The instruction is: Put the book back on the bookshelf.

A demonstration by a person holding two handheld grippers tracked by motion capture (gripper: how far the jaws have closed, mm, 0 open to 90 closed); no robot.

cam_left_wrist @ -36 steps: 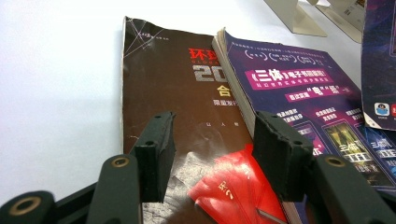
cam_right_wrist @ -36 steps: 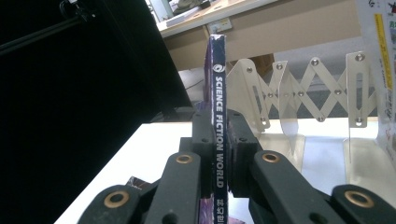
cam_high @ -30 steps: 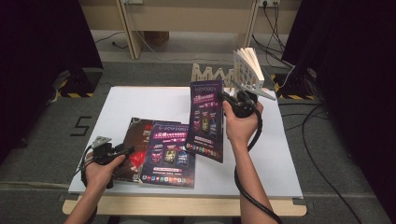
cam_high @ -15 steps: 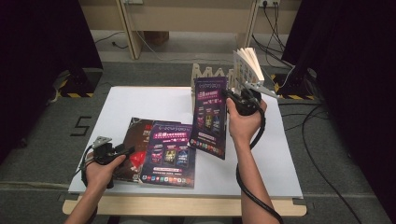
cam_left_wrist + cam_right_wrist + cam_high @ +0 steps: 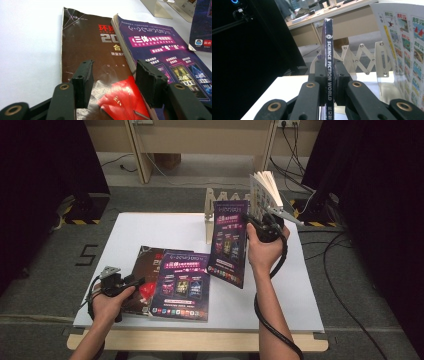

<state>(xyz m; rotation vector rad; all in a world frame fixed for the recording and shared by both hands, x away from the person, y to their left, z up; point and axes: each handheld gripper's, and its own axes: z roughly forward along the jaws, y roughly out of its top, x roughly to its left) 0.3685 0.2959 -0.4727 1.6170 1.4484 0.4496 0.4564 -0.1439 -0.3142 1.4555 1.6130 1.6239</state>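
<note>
My right gripper is shut on the spine of a purple magazine and holds it upright above the white table, just in front of a wooden rack. In the right gripper view the spine, lettered "SCIENCE FICTION WORLD", stands pinched between the pads of the right gripper. My left gripper is open, low over a brown book with a second purple magazine partly lying on it. In the left gripper view the left gripper spans the brown book and the magazine's edge.
The accordion rack stands at the table's far edge with an open picture book upright in its right end, close to the right of the held magazine. Black curtains flank the table. A cable trails from the right hand off the front edge.
The right gripper has carried the purple magazine slightly to the right and farther back, nearer the rack. The left hand and the two lying books have not moved.
</note>
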